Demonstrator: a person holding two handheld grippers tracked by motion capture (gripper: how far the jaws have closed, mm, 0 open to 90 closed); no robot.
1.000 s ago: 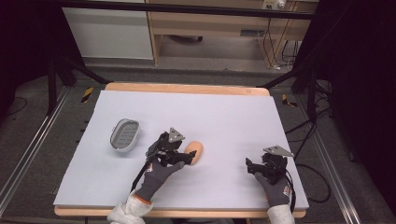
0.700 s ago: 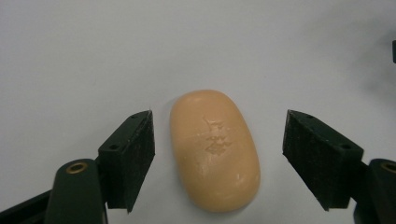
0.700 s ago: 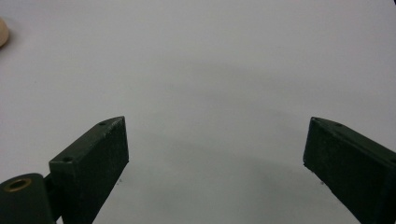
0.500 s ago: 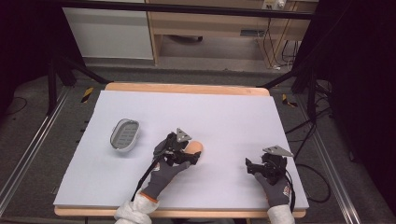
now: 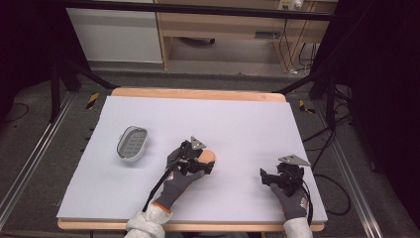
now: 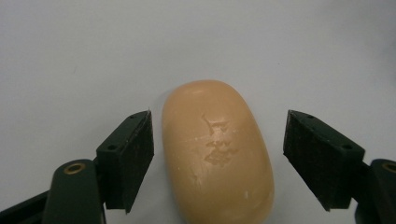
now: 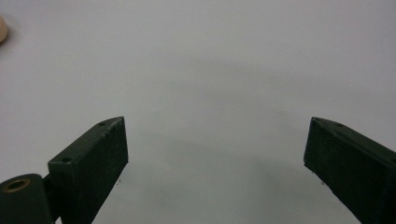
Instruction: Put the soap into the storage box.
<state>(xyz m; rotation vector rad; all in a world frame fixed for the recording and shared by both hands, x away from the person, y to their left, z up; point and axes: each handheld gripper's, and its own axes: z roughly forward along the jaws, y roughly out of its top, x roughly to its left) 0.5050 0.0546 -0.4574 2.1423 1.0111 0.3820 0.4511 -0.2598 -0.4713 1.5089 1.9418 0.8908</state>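
Soap: a peach-coloured oval bar of soap (image 6: 217,151) lies flat on the white table cover (image 5: 247,124), near the middle, a little toward the person's side. Its top face has small scratches.
Left tongs: the left gripper (image 5: 194,159) is low over the bar. In the left gripper view the jaws are spread, one on each long side of the soap. The left pad (image 6: 133,156) is just beside the bar, maybe touching; the right pad (image 6: 317,158) is apart from it.
Right tongs: the right gripper (image 5: 282,177) is near the front right part of the table, well apart from the soap. Its jaws are spread and between them is nothing but bare cover.
Dish: a small grey soap dish (image 5: 132,143) stands to the left of the bar, near but not touching.
Step in hand: I judge it is the grasp of the soap, probably to carry it to the dish.
How to do it well: centre the jaws first, because the bar sits closer to one pad; an uneven close can push it sideways.
Grip: soap is smooth and rounded, so press on the widest part, with pads low and flat, and close slowly.
Risk: the bar may slip out forward if it is pinched near its end.
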